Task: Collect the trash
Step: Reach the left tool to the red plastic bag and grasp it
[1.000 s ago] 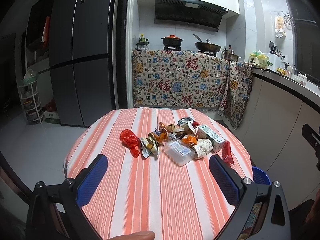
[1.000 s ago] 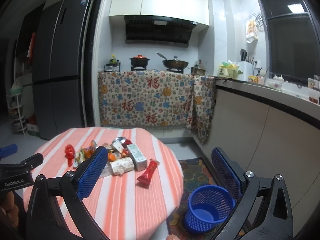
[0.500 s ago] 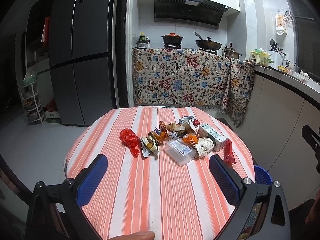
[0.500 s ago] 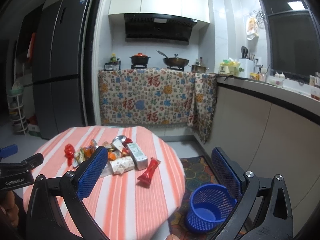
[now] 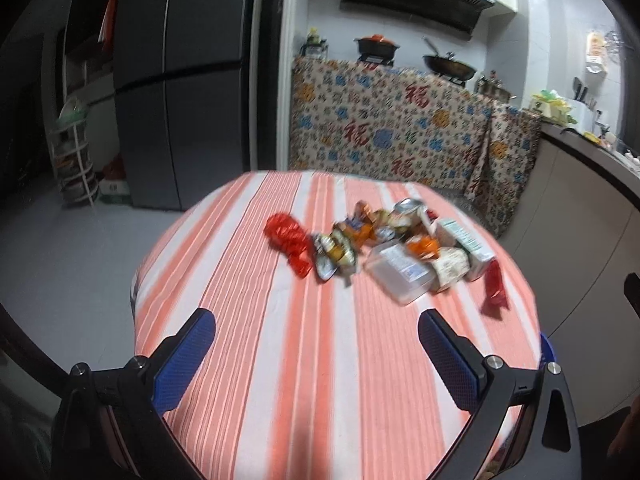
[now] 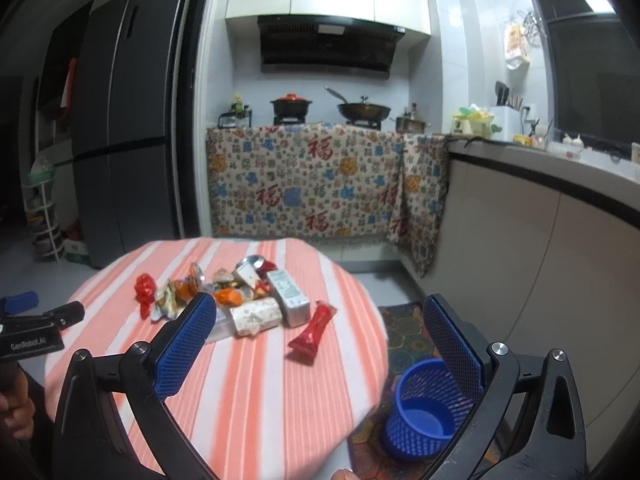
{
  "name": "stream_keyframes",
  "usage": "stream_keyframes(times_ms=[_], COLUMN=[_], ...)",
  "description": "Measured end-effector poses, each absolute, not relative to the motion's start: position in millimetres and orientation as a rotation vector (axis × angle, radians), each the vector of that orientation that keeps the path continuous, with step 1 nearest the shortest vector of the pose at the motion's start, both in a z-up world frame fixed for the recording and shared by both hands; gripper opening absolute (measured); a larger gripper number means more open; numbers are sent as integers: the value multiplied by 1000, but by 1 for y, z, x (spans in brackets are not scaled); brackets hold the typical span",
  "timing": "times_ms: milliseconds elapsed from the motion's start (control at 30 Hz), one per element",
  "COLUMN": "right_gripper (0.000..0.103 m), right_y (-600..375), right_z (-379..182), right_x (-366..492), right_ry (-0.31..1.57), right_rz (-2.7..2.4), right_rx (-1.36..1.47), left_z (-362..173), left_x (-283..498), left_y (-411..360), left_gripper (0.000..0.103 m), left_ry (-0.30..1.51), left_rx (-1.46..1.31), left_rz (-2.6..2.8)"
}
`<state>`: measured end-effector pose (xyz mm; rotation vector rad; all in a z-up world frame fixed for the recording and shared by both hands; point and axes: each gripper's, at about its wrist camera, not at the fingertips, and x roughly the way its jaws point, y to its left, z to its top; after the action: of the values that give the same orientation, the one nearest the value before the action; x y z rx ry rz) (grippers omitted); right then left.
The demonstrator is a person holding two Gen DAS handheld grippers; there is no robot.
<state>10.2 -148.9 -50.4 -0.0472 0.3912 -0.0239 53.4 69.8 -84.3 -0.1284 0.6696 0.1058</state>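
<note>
Going left to right: your left claw (image 5: 316, 356) hangs wide and holding nothing over the near side of the striped bench (image 5: 312, 400), well short of the trash pile. Leftmost in that pile is the crumpled red wrapper (image 5: 289, 241), probably feather-light and crinkly, so pinch it across the bunched middle or it'll likely just slide away. Next to it are foil snack wrappers (image 5: 336, 254), same deal, slippery and floppy. Then the clear plastic tub (image 5: 400, 276), which looks stiff but thin; I'd take it by a side wall, gently, since it may flex and pop out. Beside that sit the paper cup (image 6: 256, 315) lying on its side and the small carton (image 6: 289, 297), both soft enough to crush, so grab across the narrow faces. The red sachet (image 6: 313, 331) lies apart near the bench edge, easiest pickup for your right claw (image 6: 320, 350), which is also spread wide with nothing in it. The blue basket (image 6: 420, 412) stands on the floor just beside the bench, far right.
</note>
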Motion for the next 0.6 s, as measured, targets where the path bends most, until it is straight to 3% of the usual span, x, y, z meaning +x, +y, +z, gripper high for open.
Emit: stream_keyframes(times_ms=[333, 600], right_gripper=[103, 103], right_y=[-130, -115], right_z=[-151, -192], right_x=[60, 73], right_ry=[640, 758], right_rz=[81, 167], right_rx=[-53, -68], left_z=[-160, -135], left_x=[110, 195], left_y=[89, 160], left_gripper=[103, 103], left_ry=[875, 844], left_rx=[-145, -418], left_rz=[102, 106])
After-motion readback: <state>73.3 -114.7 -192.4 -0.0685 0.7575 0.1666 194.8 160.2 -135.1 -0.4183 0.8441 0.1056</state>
